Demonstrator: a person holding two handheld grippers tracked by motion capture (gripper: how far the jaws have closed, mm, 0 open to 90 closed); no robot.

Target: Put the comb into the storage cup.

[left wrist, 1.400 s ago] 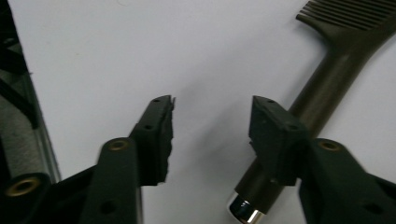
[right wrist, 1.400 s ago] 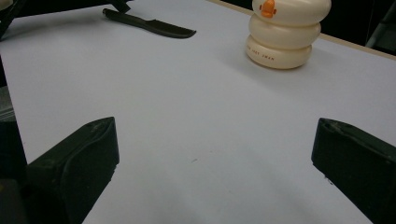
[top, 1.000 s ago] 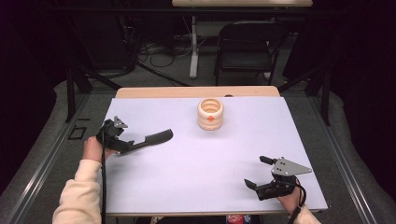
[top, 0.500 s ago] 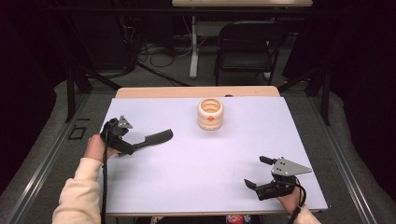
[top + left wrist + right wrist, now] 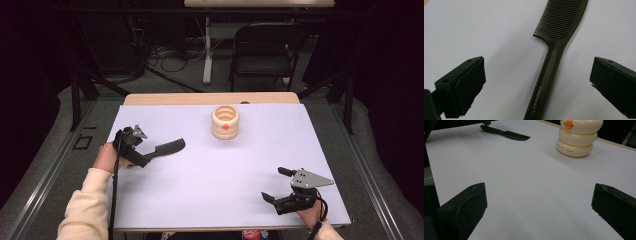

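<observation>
Two grippers are working over a white table [image 5: 210, 195] in the high view. Taking the cream cup [image 5: 225, 121] near the far edge as landmark, the left gripper [image 5: 145, 159] is lying well to its left and nearer the person, with a black comb [image 5: 167, 148] stretching from it toward the cup, teeth end closest to the cup. Its jaws have just been opening, and the comb is lying between them. The right gripper [image 5: 275, 186] is sitting well apart from the cup, toward the near right corner, jaws spread and gripping nothing.

Looking along the left gripper [image 5: 537, 82] in its own view, the comb [image 5: 554, 50] is lying flat on the table [image 5: 474, 30] between the two jaws, handle toward the camera. Both pads are standing clear of the handle, so the comb is released.

Looking along the right gripper [image 5: 539, 202] in its own view, the jaws are standing wide over bare table [image 5: 529, 185]. The cup [image 5: 579, 137] is standing upright ahead, and the comb [image 5: 506, 133] is lying well to the cup's left.
</observation>
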